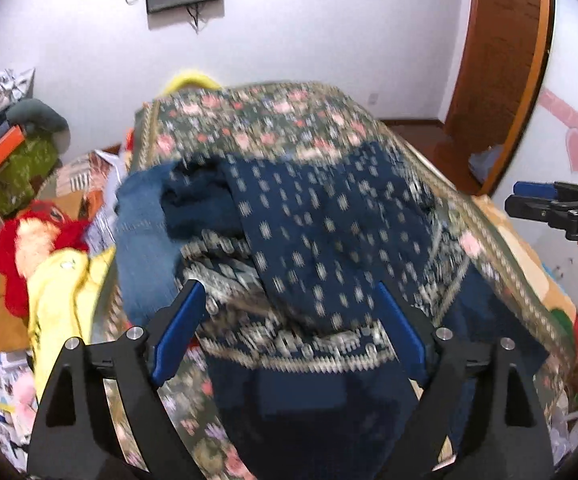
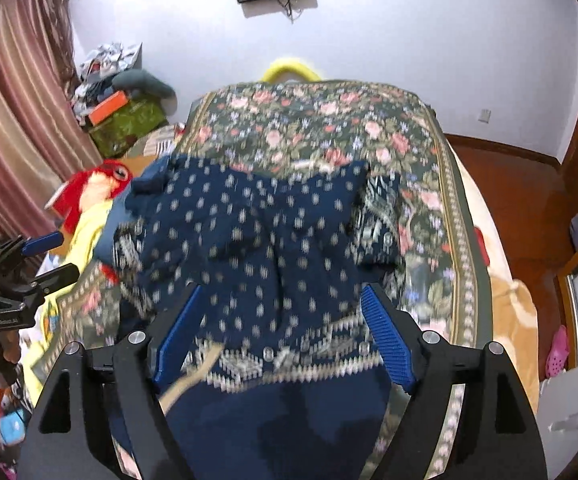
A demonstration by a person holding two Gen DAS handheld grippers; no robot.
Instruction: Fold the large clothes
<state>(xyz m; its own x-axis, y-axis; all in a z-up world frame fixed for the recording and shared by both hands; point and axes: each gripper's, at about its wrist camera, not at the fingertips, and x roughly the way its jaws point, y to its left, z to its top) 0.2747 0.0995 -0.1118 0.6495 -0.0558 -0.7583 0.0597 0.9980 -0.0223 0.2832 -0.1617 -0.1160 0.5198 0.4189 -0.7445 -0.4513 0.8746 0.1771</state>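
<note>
A large navy garment with pale dots and a patterned border lies bunched on a bed with a floral cover. In the left wrist view my left gripper hangs over the garment's border edge. It is open, and its blue pads stand wide with cloth beneath them, not pinched. In the right wrist view my right gripper is open the same way over the navy garment. Each gripper shows in the other's view: the right gripper at the right edge, the left gripper at the left. The picture is motion-blurred.
A red plush toy and yellow cloth lie at the bed's left side, with a cluttered pile and a green box behind. A curtain hangs at the left. Wooden floor and a door are on the right.
</note>
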